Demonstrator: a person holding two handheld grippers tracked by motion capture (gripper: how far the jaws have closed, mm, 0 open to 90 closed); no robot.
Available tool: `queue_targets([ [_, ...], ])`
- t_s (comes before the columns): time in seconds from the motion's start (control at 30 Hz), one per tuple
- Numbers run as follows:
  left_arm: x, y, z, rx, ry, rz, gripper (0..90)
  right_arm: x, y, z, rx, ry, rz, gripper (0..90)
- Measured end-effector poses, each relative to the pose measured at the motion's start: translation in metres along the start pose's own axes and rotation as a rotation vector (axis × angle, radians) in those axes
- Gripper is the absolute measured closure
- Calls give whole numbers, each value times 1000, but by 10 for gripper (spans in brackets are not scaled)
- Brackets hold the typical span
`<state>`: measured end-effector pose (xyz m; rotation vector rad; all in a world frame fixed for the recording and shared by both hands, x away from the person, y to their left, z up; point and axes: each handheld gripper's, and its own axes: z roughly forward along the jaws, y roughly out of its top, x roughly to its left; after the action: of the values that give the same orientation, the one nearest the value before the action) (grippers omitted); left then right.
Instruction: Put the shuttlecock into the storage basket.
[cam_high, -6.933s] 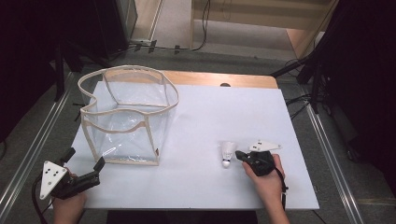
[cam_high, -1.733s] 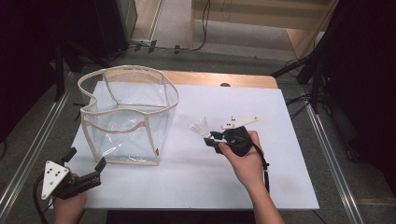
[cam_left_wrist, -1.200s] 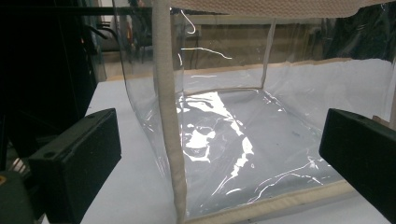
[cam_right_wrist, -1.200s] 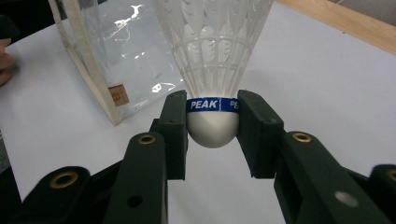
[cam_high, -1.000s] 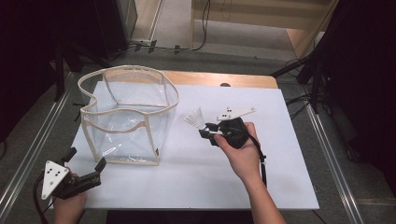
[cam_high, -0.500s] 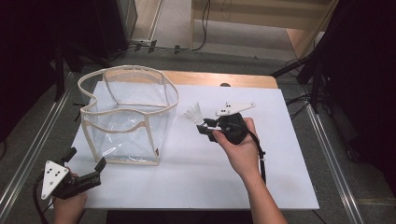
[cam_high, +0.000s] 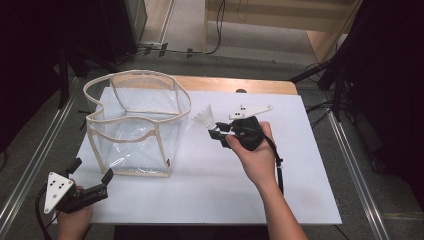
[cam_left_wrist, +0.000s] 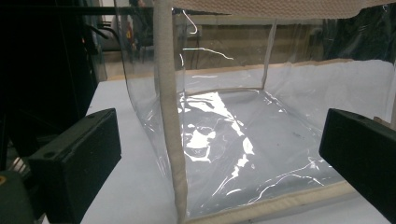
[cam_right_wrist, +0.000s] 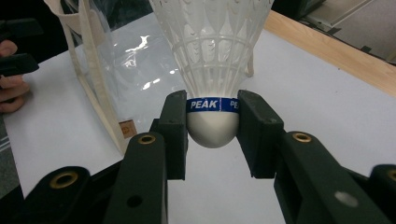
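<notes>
The step in hand is the transfer of a shuttlecock toward the clear bag. The right gripper pinches the shuttlecock by its white cork base; in the right gripper view both jaws press against the blue band marked PEAK, with the feather skirt pointing away from the gripper. In the high view the shuttlecock is held clear of the white table, just beside the bag's rim, at about 3 o'clock from the bag.

The left gripper rests near the table's front edge, at roughly 7 o'clock from the bag. Its jaws are spread, nothing is between them, and they face the bag's near corner seam.

The bag stands upright with its mouth open and appears empty.

The next move likely calls for carrying the shuttlecock toward 9 o'clock, over the fabric-trimmed rim, then opening the right jaws above the bag's interior. The rim is soft and sags, so clearance over it should be kept; the left gripper is placed to steady the bag if needed.
</notes>
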<state>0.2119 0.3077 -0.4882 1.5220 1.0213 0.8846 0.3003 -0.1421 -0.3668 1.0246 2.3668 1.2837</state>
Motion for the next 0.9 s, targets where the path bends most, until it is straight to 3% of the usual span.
queue_targets([
  [0.9, 0, 0, 1, 3, -5, 2, 0, -1, 24, -4, -54, 5, -5, 631],
])
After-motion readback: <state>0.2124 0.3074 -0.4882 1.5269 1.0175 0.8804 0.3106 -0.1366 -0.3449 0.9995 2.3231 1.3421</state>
